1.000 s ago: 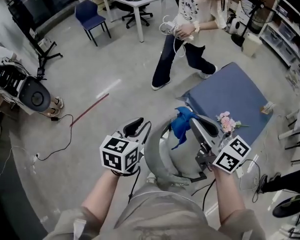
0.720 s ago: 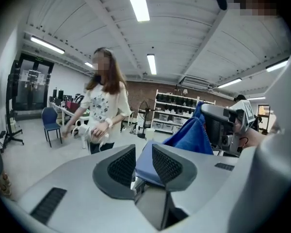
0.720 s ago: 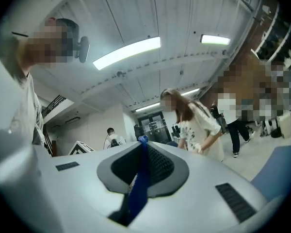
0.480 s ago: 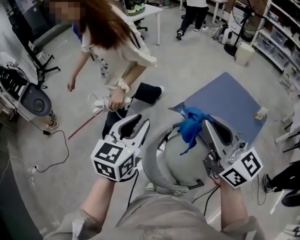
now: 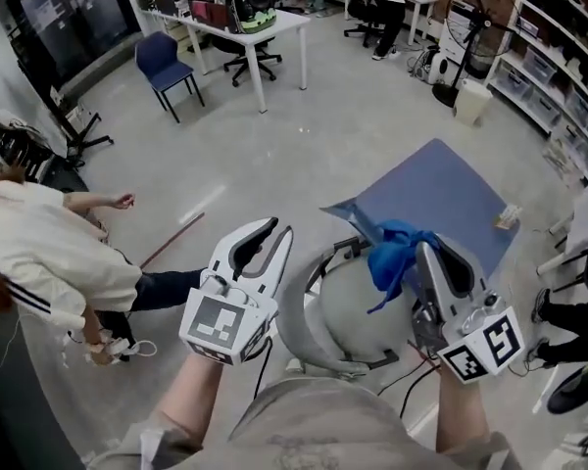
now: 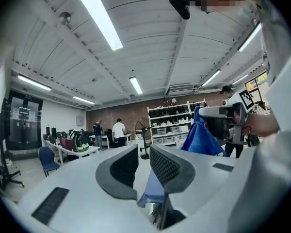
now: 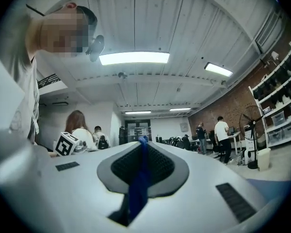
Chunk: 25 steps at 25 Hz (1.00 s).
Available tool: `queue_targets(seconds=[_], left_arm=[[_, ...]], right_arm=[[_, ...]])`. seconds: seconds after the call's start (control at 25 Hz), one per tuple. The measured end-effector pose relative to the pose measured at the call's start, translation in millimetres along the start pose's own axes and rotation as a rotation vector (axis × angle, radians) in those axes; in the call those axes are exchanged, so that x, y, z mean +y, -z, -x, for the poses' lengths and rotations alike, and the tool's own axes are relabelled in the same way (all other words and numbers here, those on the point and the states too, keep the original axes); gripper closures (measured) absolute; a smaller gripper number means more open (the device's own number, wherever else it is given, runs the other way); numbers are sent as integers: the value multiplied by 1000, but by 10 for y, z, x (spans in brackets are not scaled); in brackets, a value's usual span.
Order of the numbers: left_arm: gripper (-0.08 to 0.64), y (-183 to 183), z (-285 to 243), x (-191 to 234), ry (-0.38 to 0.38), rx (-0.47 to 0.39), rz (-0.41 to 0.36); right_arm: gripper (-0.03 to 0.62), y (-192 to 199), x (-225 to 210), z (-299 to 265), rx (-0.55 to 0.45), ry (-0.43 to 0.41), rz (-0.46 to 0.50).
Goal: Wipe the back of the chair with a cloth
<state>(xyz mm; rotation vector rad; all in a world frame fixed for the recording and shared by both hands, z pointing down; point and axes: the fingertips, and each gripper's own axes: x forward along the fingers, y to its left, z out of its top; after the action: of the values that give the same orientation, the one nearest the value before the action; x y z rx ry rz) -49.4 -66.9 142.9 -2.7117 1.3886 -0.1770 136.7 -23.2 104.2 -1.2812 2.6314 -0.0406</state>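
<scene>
In the head view the grey curved chair back (image 5: pixel 309 326) stands right below me, between my two hands. My right gripper (image 5: pixel 423 255) is shut on a blue cloth (image 5: pixel 392 255), which hangs from its jaws over the top of the chair back. In the right gripper view the cloth (image 7: pixel 138 183) runs as a thin blue strip between the closed pads. My left gripper (image 5: pixel 268 233) hovers left of the chair back. Its jaws are closing with nothing between them, and a narrow gap shows in the left gripper view (image 6: pixel 143 165). That view also shows the cloth (image 6: pixel 202 141) hanging from the right gripper.
A person in a white top (image 5: pixel 44 262) bends low at the left, holding a cable. A blue mat (image 5: pixel 441 199) lies on the floor past the chair. A red stick (image 5: pixel 171 241) lies at the left. A white table (image 5: pixel 245 23), blue chair (image 5: pixel 167 59), fan (image 5: pixel 478 23) and shelves (image 5: pixel 568 62) stand farther off.
Both grippers have risen, the right one carrying the cloth up over the chair back. The left jaws have narrowed. The person has walked from the back to the left side and bent down.
</scene>
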Motion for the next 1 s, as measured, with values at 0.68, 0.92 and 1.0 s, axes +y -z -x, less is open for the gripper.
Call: queue_targets(seconds=[0.68, 0.92, 1.0], left_arm=[[508, 604, 29, -208, 15, 87, 95], [525, 630, 67, -302, 15, 106, 61], [531, 600, 72, -327, 14, 111, 43]], right_arm=[[543, 667, 16, 236, 163, 30, 69], [543, 670, 53, 260, 171, 17, 90], [543, 650, 60, 268, 172, 14, 95]])
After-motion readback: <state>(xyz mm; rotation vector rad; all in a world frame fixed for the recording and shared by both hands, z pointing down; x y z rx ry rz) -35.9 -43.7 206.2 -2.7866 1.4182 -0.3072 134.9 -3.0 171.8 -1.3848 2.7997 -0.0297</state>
